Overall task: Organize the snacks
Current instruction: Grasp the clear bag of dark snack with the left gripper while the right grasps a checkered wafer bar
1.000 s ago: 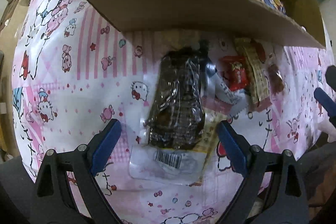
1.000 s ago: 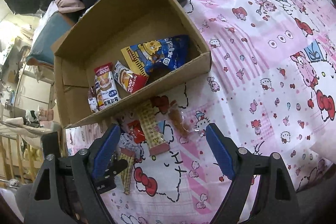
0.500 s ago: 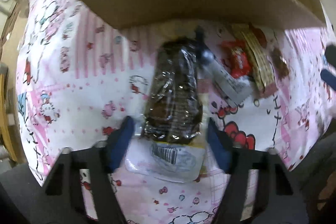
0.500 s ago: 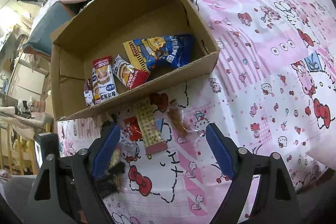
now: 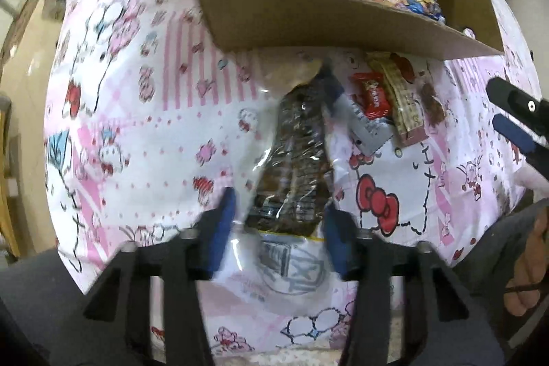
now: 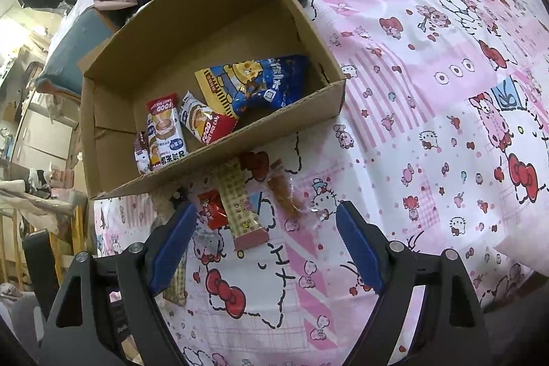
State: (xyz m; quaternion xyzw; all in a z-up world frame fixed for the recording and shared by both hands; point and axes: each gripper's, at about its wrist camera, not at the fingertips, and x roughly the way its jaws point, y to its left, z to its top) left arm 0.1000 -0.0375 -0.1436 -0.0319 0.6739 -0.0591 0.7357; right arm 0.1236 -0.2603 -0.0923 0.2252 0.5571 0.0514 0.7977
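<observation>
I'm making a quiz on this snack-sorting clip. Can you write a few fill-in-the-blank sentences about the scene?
1. The left gripper is closing around a clear bag of ____ snacks.
2. The right gripper holds ____.
3. The blue and yellow packet lies inside the ____ box.
4. The small red packet lies ____ the box, on the pink sheet.

Missing words: dark brown; nothing; cardboard; outside

The right gripper (image 6: 266, 242) hangs wide open over a pink sheet (image 6: 429, 132). Between its fingers lie a red packet (image 6: 212, 211), a checked bar (image 6: 240, 204) and an orange snack (image 6: 286, 194). Farther off, a box (image 6: 219, 146) holds a blue bag (image 6: 257, 84) and smaller packs (image 6: 166, 132).
</observation>
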